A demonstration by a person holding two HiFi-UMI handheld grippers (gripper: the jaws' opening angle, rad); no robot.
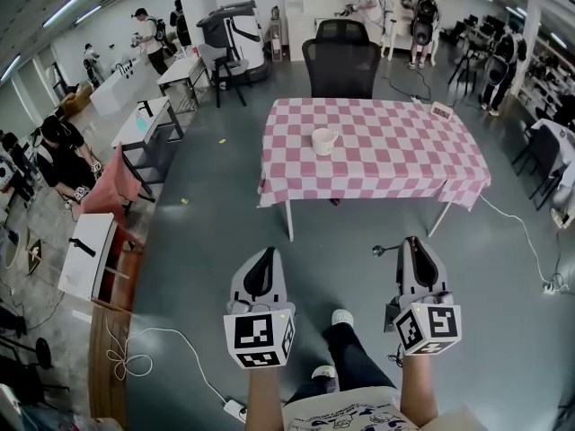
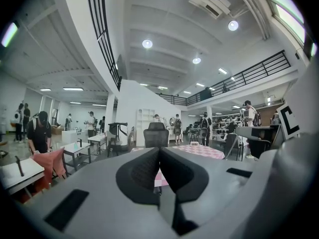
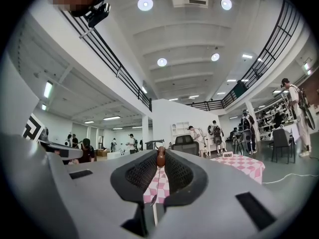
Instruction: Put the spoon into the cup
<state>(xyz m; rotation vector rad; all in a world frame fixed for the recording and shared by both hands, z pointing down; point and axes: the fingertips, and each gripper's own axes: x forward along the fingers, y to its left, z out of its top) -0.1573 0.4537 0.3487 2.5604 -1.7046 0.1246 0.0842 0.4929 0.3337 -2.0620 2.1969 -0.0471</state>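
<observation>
A white cup (image 1: 323, 140) stands upright near the middle of a table with a pink checked cloth (image 1: 404, 155), some way ahead of both grippers. My right gripper (image 1: 415, 241) is shut on the spoon (image 1: 386, 250), whose metal end sticks out to the left of the jaws. In the right gripper view a brown part of the spoon (image 3: 160, 157) is pinched between the pads at the tips of the right gripper (image 3: 160, 152). My left gripper (image 1: 266, 251) is held level beside it; its tips (image 2: 159, 149) meet with nothing between them. The checked table (image 2: 199, 151) lies ahead.
A black office chair (image 1: 341, 61) stands behind the table, and a small white device (image 1: 441, 110) lies at its far right corner. Desks and stools (image 1: 144, 128) line the left side. People work at the back. A cable (image 1: 521, 232) runs over the floor at right.
</observation>
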